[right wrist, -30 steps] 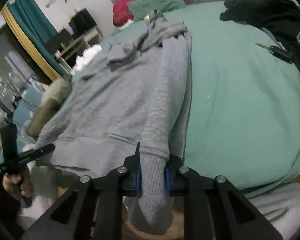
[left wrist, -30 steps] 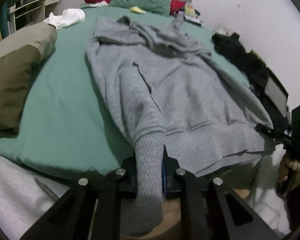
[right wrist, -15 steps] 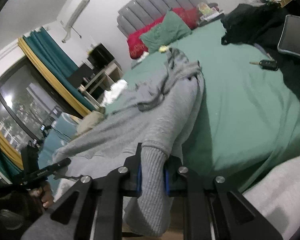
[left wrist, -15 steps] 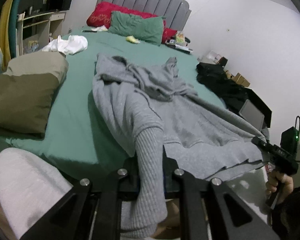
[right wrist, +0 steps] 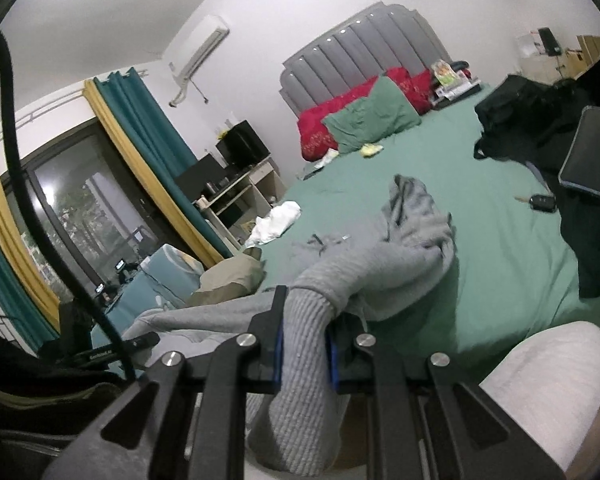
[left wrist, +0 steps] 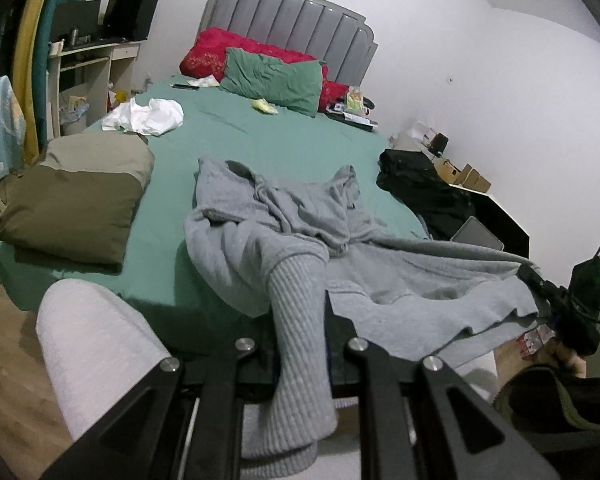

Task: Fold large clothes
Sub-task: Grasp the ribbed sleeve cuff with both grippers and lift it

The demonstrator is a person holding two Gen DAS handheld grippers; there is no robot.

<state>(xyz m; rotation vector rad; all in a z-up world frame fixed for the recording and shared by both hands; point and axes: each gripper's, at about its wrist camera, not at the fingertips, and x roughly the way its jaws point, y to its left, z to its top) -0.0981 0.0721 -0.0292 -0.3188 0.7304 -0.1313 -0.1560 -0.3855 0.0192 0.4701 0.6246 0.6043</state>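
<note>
Since the earlier frames both hand-held grippers have risen, and the lower half of the grey sweater (left wrist: 292, 240) has lifted off the bed (left wrist: 300, 148) with them, so that the headboard (left wrist: 296, 36) and the wall now show where before the view was filled by cloth. The left hand-held gripper (left wrist: 300, 320) is closed narrow on one ribbed cuff (left wrist: 300, 344), which passes between its fingers and hangs down below them. The right hand-held gripper (right wrist: 304, 336) is closed in the same way on the other cuff (right wrist: 304, 364), with blue pads pressing on both sides of the ribbed cloth. In the left wrist view the right hand-held gripper (left wrist: 556, 304) shows at the right edge with a hand (left wrist: 560, 354) under it, and the hem of the sweater stretches across toward it. The upper part of the sweater, with the hood, lies bunched in the middle of the green sheet. Near it, on the left side of the bed, lies an olive pillow (left wrist: 76, 196), and further back a white cloth (left wrist: 148, 116). At the head of the bed are a green pillow (left wrist: 276, 80) and a red one (left wrist: 208, 56). On the right side lies a black garment (left wrist: 420, 184), with a tablet (right wrist: 596, 152) and a car key (right wrist: 542, 202) beside it.
</note>
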